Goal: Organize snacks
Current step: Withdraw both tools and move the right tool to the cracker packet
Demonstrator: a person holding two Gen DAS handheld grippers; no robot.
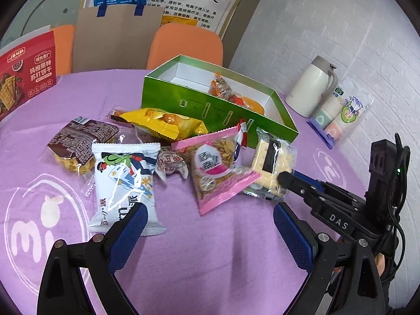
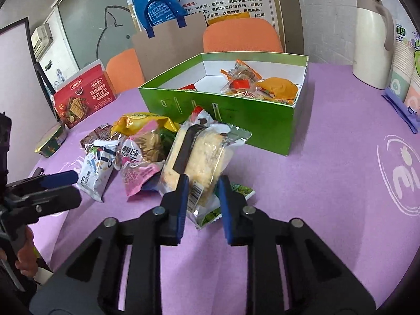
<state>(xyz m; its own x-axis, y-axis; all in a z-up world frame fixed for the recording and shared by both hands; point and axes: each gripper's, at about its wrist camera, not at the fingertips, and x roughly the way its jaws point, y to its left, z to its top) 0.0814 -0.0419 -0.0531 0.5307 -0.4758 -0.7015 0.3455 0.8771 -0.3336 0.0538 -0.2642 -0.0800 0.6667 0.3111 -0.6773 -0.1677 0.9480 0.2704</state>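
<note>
Between my right tongs [image 2: 202,197] sits a clear-wrapped pale cake with a dark stripe [image 2: 199,155], pinched at its near end, with its far end tilted up toward the green box [image 2: 218,120]. It's right at the edge of the snack pile, just in front of the box's long wall. Next to it there's a pink packet [image 1: 218,173], then a small wrapped candy [image 1: 170,165], a white packet with a bird on it [image 1: 126,181], a brown-wrapped one [image 1: 78,141] and a yellow chip bag [image 1: 168,123] behind them, all lying on the purple tabletop [image 1: 210,262]. Box is open on top and already has a few orange-wrapped snacks [image 2: 244,81] inside.

My left tongs [image 1: 210,220] are spread wide open with nothing in them, hovering low over the tabletop; one tip overlaps the white packet's near edge in that view.

Further out: a white thermos jug [image 1: 312,86] and a sleeve of paper cups [image 1: 338,115] by the wall, a red cracker box [image 1: 26,76] on the other side, and orange chairs [image 1: 186,44] behind.
</note>
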